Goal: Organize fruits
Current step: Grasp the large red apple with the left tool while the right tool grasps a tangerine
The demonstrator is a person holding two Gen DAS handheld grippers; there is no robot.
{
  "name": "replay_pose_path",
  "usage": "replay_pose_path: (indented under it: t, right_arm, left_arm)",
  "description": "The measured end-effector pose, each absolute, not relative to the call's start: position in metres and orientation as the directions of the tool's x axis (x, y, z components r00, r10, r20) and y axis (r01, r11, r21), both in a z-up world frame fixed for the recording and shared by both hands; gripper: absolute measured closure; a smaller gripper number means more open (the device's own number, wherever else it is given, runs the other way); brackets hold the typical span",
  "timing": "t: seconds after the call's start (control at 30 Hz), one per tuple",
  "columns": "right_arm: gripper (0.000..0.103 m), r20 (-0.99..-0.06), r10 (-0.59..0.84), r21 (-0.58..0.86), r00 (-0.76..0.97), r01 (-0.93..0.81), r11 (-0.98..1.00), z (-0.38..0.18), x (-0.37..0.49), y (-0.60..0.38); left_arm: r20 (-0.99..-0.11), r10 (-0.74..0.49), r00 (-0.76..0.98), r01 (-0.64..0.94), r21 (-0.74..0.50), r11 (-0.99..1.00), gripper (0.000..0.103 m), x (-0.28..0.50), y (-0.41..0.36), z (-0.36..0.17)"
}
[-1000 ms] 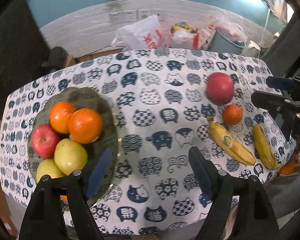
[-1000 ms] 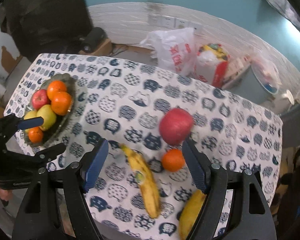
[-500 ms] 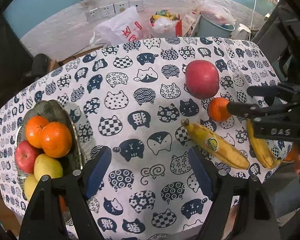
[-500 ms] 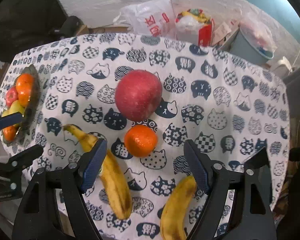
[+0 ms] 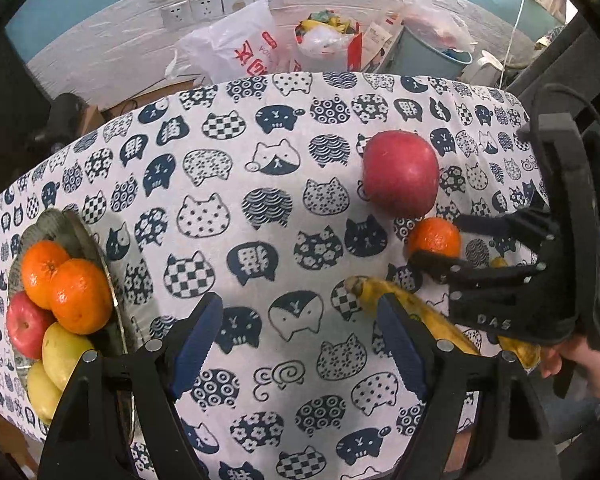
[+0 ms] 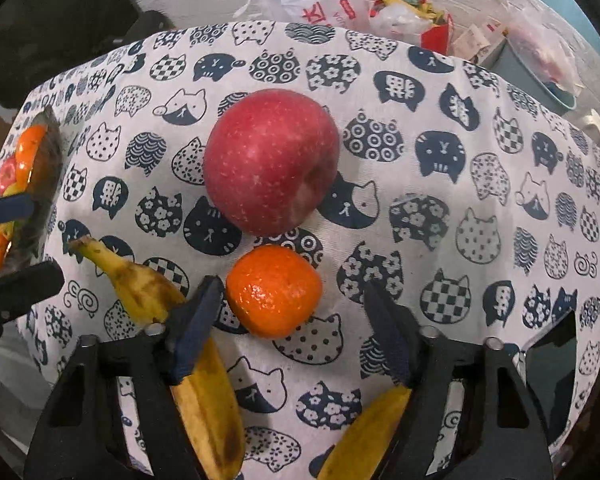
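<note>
Over the cat-print tablecloth (image 6: 440, 92) your right gripper (image 6: 292, 308) was closing its still-unclenched jaws around the tangerine (image 6: 274, 290) just below the red apple (image 6: 270, 160), so you next needed a firm pinch, then a lift

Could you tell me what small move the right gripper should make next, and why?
Probably keep closing the right gripper on the small round orange tangerine. Its jaws have just been closing, the tangerine sits between the blue fingers, and a gap remains on the right side.
</note>
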State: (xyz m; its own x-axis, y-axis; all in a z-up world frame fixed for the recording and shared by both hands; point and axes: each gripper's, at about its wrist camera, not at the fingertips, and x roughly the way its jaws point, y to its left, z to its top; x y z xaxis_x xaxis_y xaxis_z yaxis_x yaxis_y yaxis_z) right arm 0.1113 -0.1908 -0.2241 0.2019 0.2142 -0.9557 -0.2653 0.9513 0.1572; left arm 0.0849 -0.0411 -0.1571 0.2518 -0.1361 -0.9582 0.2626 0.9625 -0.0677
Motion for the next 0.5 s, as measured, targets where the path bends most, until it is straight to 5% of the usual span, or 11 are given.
replay_pose_path:
  t: [0.1, 0.5]
  right_arm:
    - [0.055, -0.951, 0.246, 0.187, 0.189, -0.284, 0.94, -0.229, 0.11, -0.189]
    - [0.055, -0.944, 0.179, 0.124, 0.278, -0.206, 0.971, -0.201, 0.115, -0.23]
  left_arm:
    - [-0.959, -0.139, 0.246, 0.263, -0.072, 0.962, 0.022, 0.09, -0.047, -0.158]
    - [-0.953, -0.179, 0.244, 0.241, -0.119, 0.963, 0.022, 0.124, -0.083, -0.158]
